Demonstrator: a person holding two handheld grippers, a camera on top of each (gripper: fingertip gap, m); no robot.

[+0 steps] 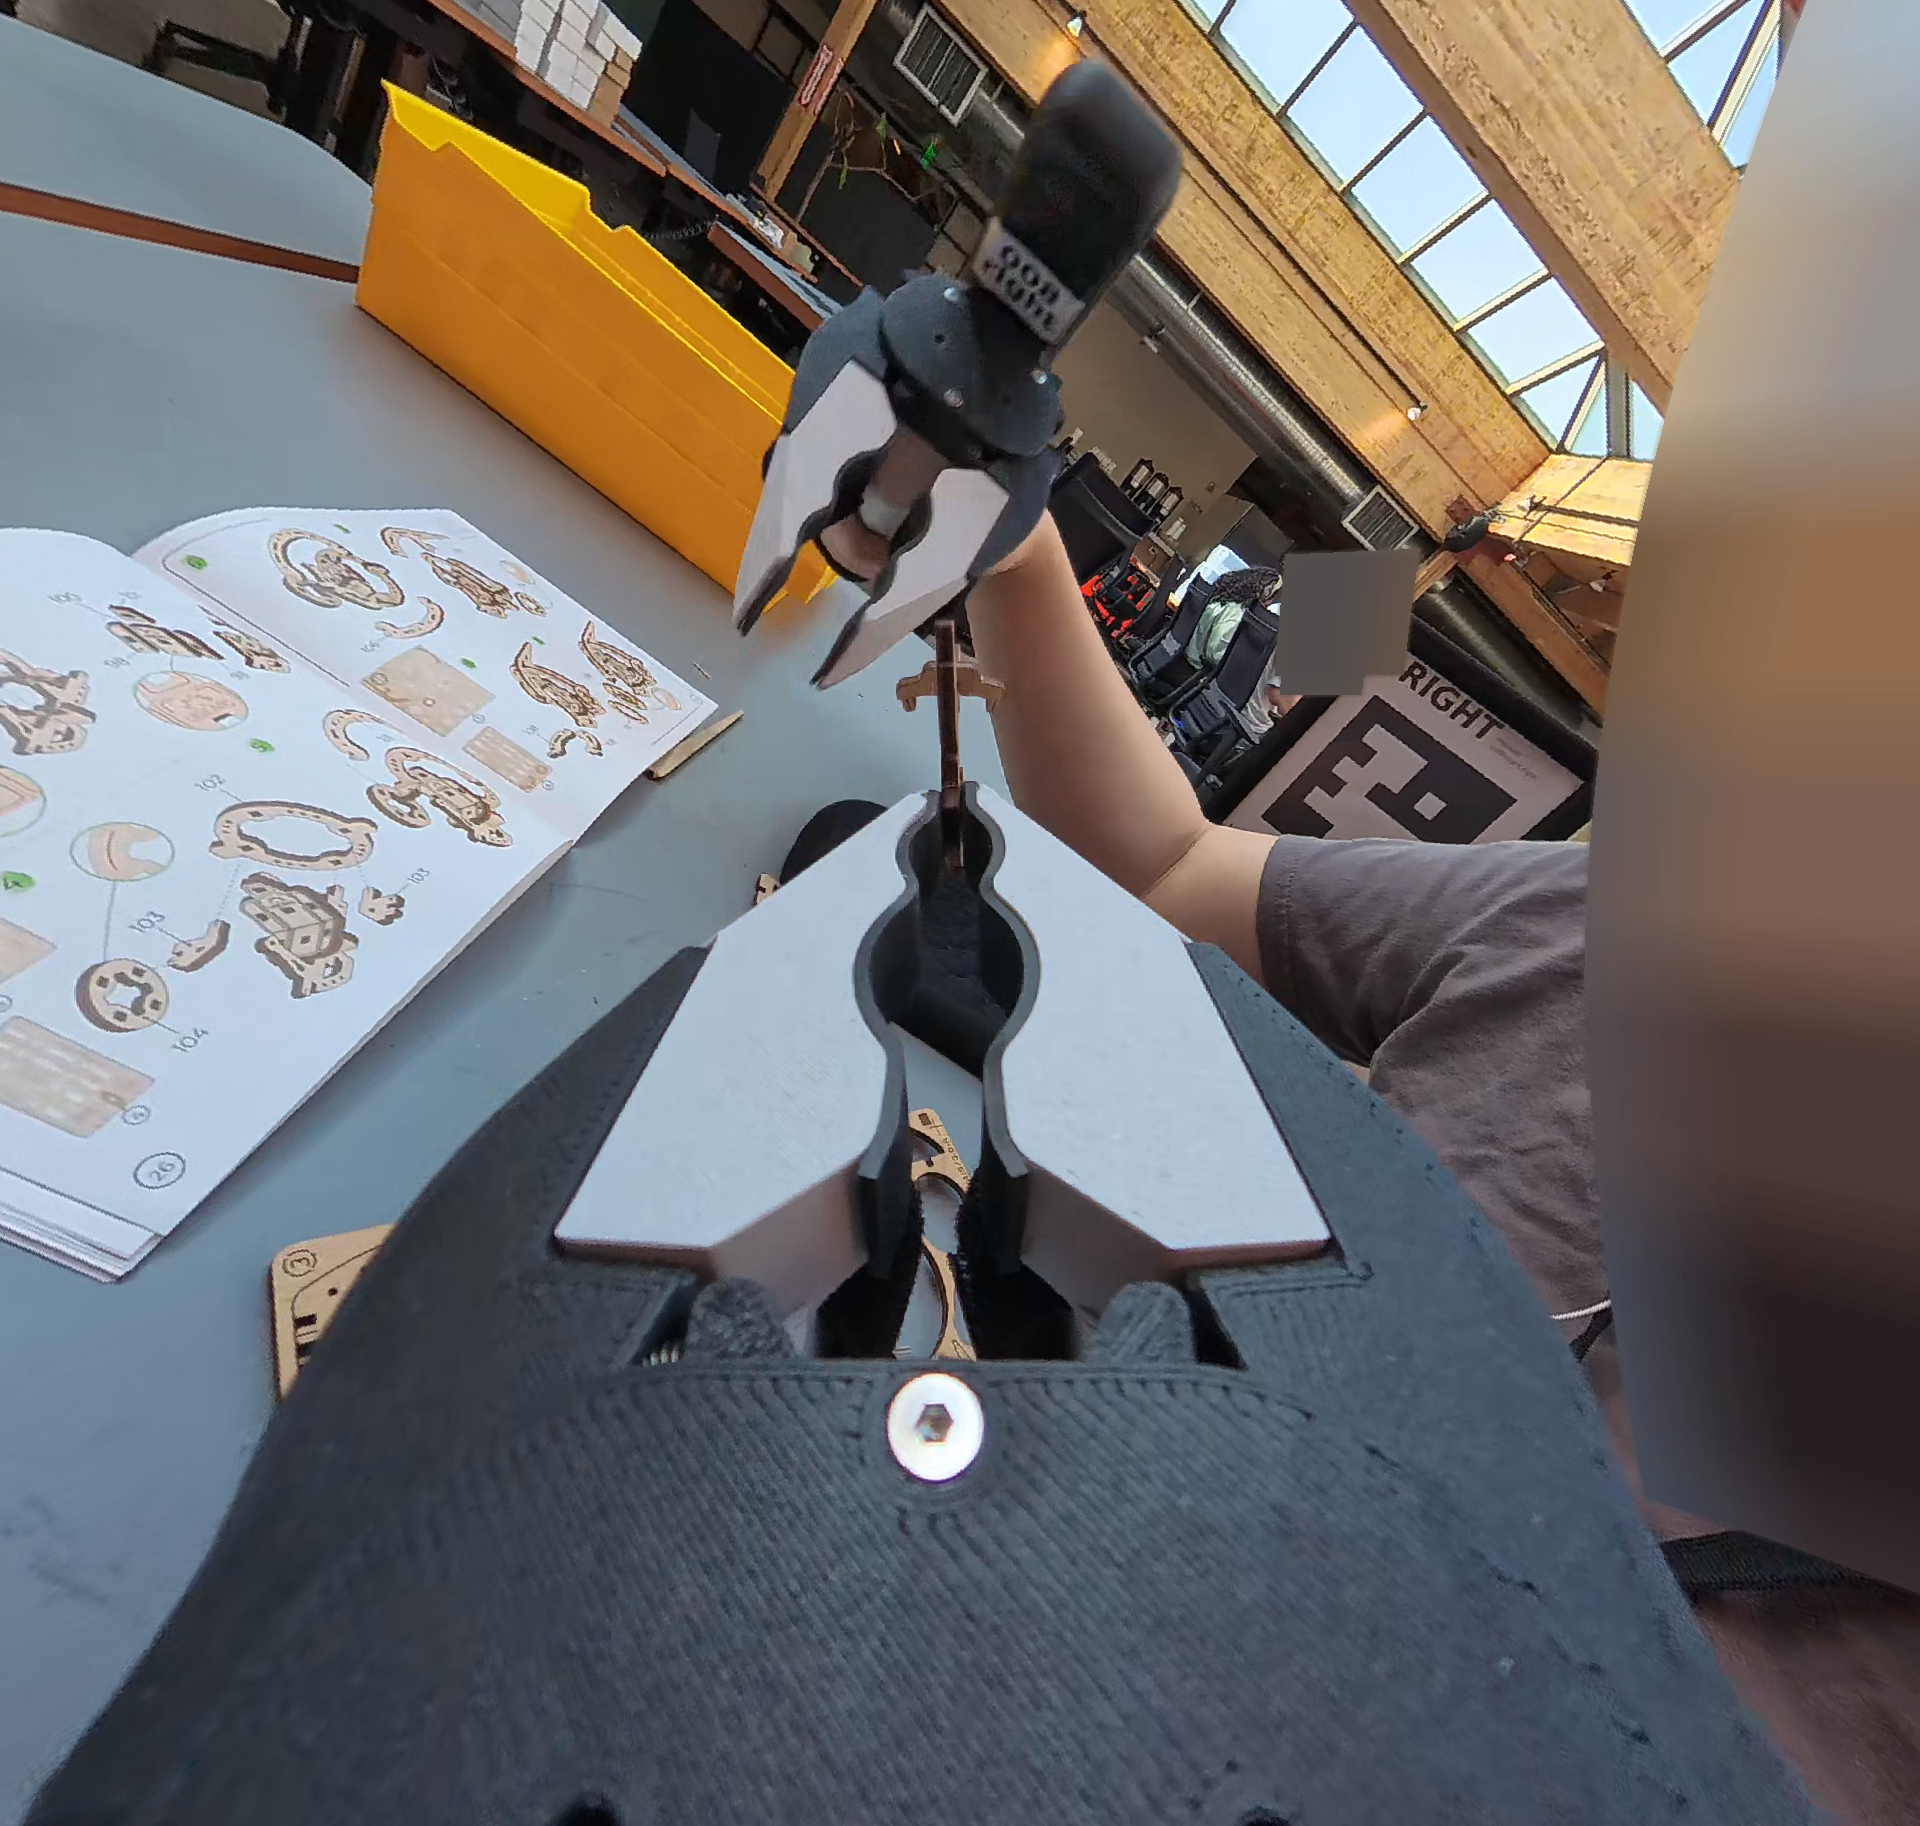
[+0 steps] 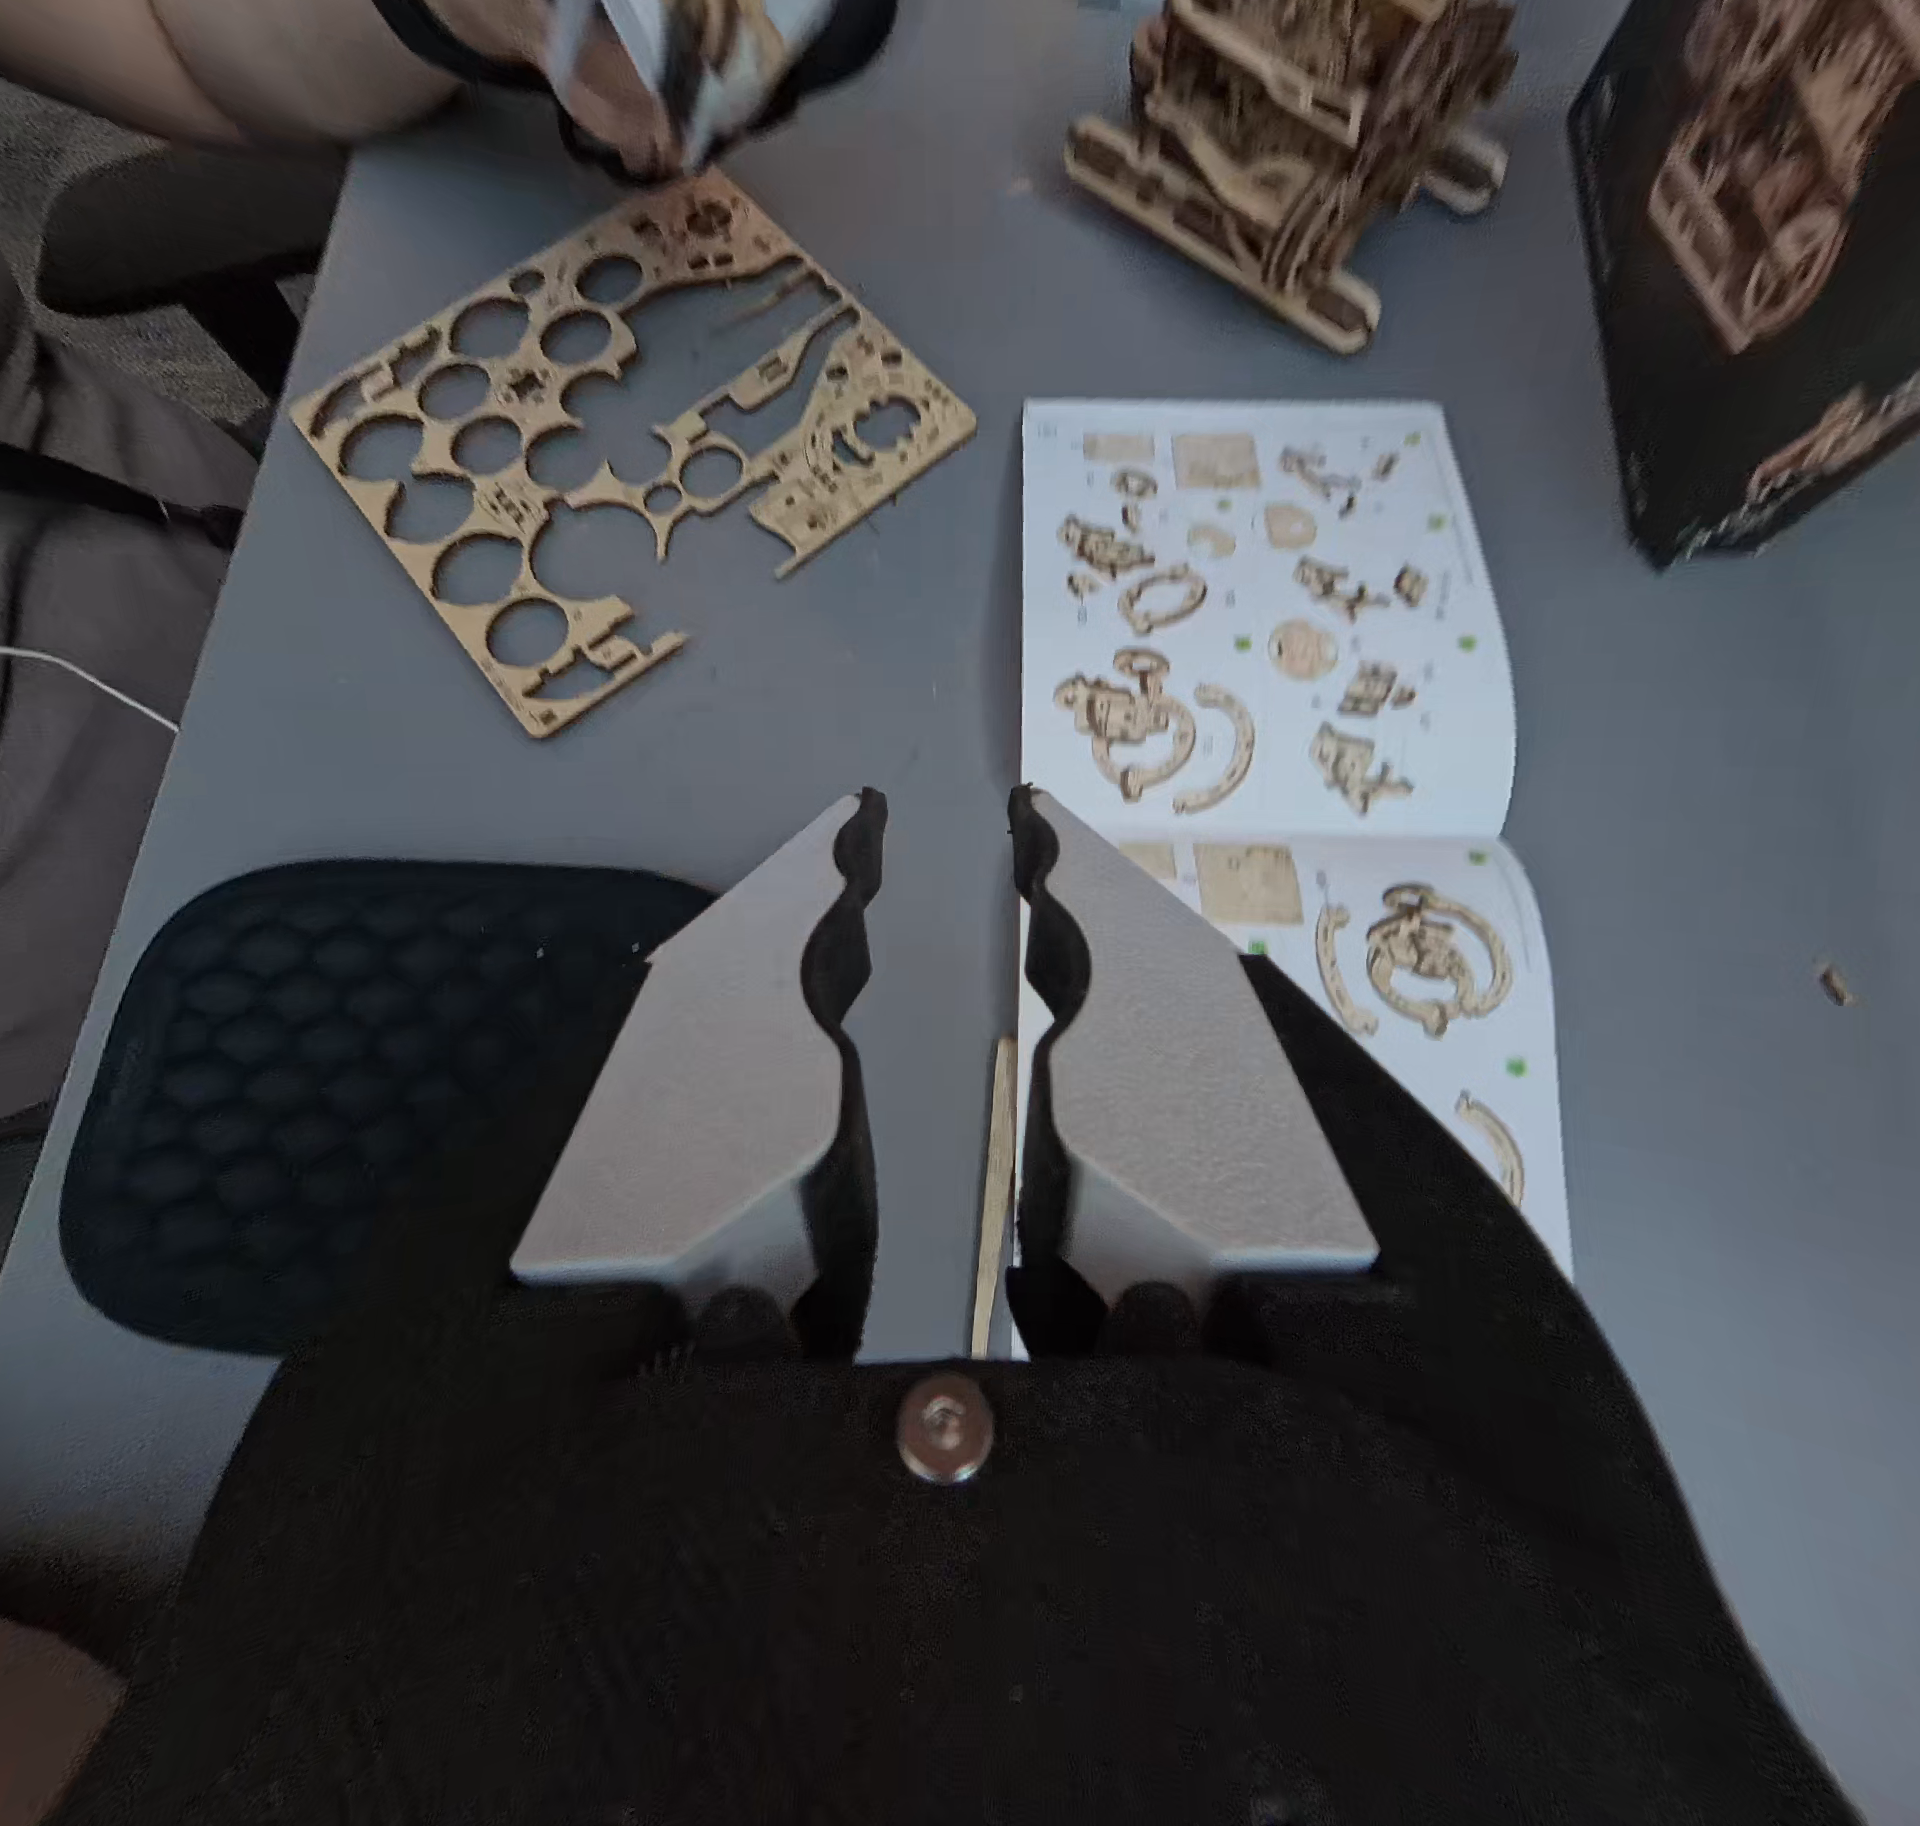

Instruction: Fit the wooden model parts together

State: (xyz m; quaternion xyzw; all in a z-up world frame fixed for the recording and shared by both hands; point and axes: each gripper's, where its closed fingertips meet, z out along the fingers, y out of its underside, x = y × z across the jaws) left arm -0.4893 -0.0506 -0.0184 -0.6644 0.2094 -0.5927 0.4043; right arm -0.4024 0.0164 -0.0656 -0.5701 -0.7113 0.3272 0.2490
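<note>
The left claw (image 1: 948, 797) is clamped on a thin wooden part (image 1: 950, 727), held up off the worktop (image 1: 208, 405). The right claw (image 2: 945, 810) hangs apart, empty, just above that part. Beyond it stands the largely built model (image 2: 1278, 114); fitting looks unfinished.

The smooth grey table (image 2: 831, 737) carries a punched-out tan wooden parts sheet (image 2: 623, 488), an open white instruction booklet (image 2: 1262, 623) just beside it, a black honeycomb-textured mat (image 2: 343, 1080), a thin pale wooden stick (image 2: 995, 1194), an assembled light wooden model (image 2: 1288, 103), a dark printed box (image 2: 1756, 218), and a yellow plastic bin (image 1: 561, 322).
</note>
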